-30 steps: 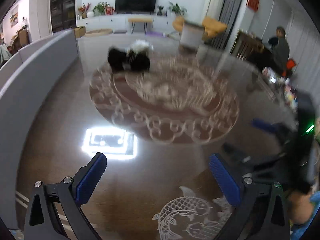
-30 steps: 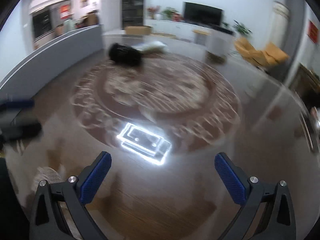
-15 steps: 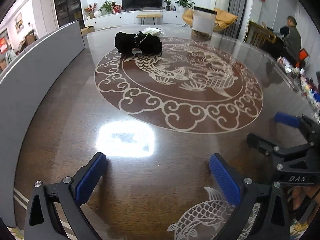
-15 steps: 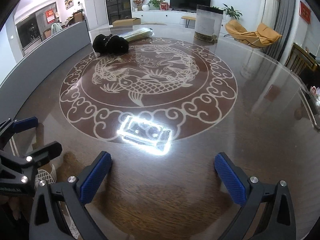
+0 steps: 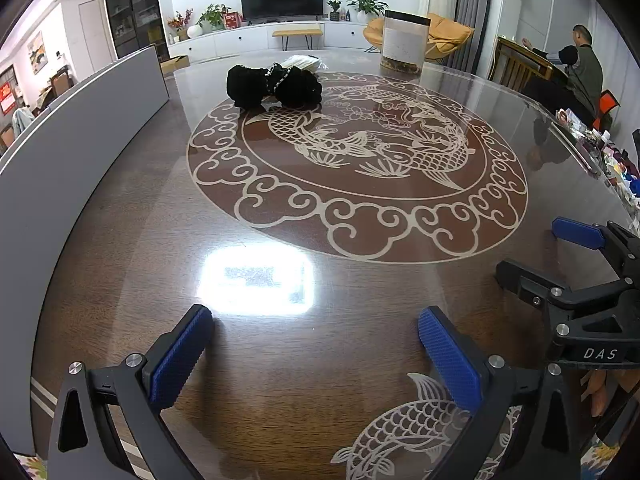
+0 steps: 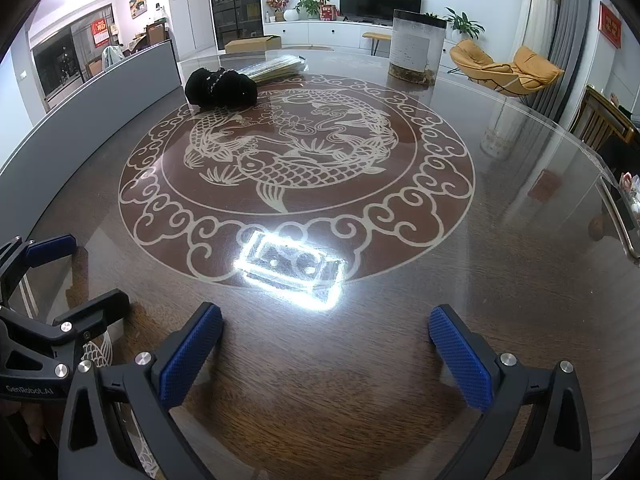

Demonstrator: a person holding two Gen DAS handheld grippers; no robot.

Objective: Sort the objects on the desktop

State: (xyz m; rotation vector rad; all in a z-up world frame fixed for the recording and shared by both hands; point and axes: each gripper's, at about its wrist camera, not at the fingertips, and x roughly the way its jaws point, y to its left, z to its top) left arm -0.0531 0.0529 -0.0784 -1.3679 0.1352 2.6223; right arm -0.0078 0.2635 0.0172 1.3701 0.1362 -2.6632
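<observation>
A black fuzzy bundle with a beaded chain (image 5: 274,86) (image 6: 221,87) lies at the far side of the round brown table (image 5: 280,352) (image 6: 500,280). A clear packet of pale sticks (image 6: 276,67) (image 5: 306,63) lies just behind it. My left gripper (image 5: 316,354) is open and empty over the near table edge. My right gripper (image 6: 326,354) is open and empty beside it, and it also shows at the right edge of the left wrist view (image 5: 540,252). The left gripper shows at the left edge of the right wrist view (image 6: 86,272).
A tall clear cylinder jar (image 5: 404,46) (image 6: 416,46) stands at the table's far edge. A grey curved panel (image 5: 60,160) (image 6: 92,120) borders the table on the left. Small items (image 5: 612,164) lie at the far right edge. A seated person (image 5: 584,64) is beyond.
Both views have steadied from blur and tipped down slightly toward the table. The grippers stay open and side by side; the objects have not moved.
</observation>
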